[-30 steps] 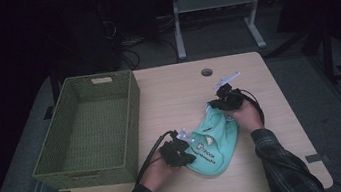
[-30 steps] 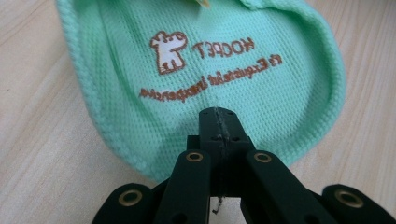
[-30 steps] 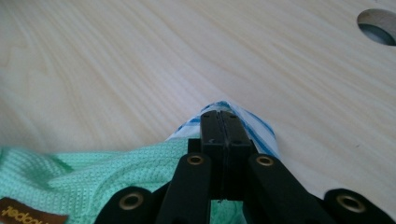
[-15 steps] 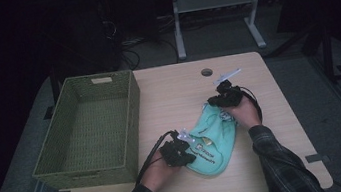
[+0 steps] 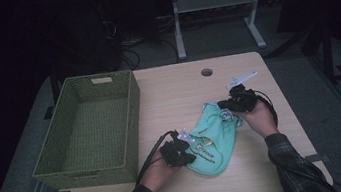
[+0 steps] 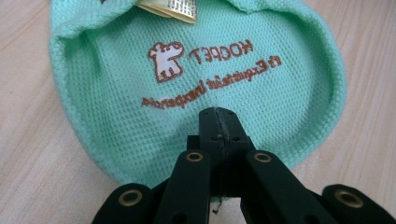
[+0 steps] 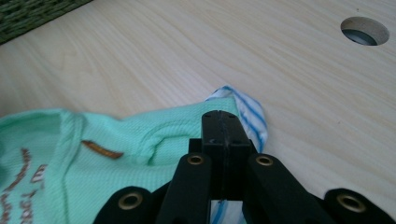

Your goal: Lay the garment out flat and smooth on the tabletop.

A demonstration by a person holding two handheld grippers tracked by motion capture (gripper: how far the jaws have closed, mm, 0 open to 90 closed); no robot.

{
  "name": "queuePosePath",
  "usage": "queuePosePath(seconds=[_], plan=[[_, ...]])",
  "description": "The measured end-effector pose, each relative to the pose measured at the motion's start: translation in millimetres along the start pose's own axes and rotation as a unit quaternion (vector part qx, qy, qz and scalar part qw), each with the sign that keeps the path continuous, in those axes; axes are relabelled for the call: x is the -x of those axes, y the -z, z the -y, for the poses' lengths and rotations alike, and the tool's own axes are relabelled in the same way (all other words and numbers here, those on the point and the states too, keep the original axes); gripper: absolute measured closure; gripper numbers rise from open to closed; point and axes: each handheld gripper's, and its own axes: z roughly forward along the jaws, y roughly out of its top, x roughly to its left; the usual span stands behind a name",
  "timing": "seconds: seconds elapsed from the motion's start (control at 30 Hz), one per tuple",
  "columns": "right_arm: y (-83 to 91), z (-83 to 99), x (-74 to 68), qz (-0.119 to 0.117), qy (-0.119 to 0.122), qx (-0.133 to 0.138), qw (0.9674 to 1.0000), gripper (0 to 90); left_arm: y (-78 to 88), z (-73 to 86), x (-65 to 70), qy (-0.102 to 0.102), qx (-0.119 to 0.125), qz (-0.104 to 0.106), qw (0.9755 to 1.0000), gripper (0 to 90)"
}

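High view: garment (image 5: 212, 140) clear of basket (image 5: 88, 133).

Bare table (image 5: 182, 89) lies between the green basket (image 5: 88, 133) and the mint garment (image 5: 212, 140), wide enough for a hand to pass. The basket's tall wall blocks the left side. A round hole (image 5: 206, 72) sits in the table's far part, with open wood around it.

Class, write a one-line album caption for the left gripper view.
Left gripper, jaws shut, pinning a mint green garment with a dog logo on the wooden table.
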Motion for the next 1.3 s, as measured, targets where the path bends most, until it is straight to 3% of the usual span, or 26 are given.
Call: queuePosePath(seconds=[0.5,0.7,0.97,1.07,1.17,1.3], plan=[[24.8,44.5,-27.9,0.002,0.023,0.003,0.9997,90.0,-0.1,0.1,-0.4,0.003,0.002,0.002,1.0000,89.7],[31.5,64.6,-38.7,-0.017,0.016,0.005,0.9997,90.0,-0.1,0.1,-0.4,0.005,0.001,0.003,1.0000,89.7],[23.9,86.7,-62.6,-0.042,0.019,-0.019,0.9988,90.0,-0.2,0.1,-0.1,0.005,0.002,0.003,1.0000,89.7],[17.2,90.7,-69.7,-0.033,0.031,-0.042,0.9981,90.0,0.0,-0.6,0.0,0.008,-0.001,0.002,1.0000,89.7],[13.7,92.0,-71.6,-0.029,0.036,-0.048,0.9978,90.0,0.2,-2.8,-1.9,0.007,-0.008,0.004,0.9999,89.6],[13.5,91.8,-70.7,-0.031,0.036,-0.048,0.9977,90.0,4.3,-8.8,-7.2,0.023,0.014,0.007,0.9996,89.7]])
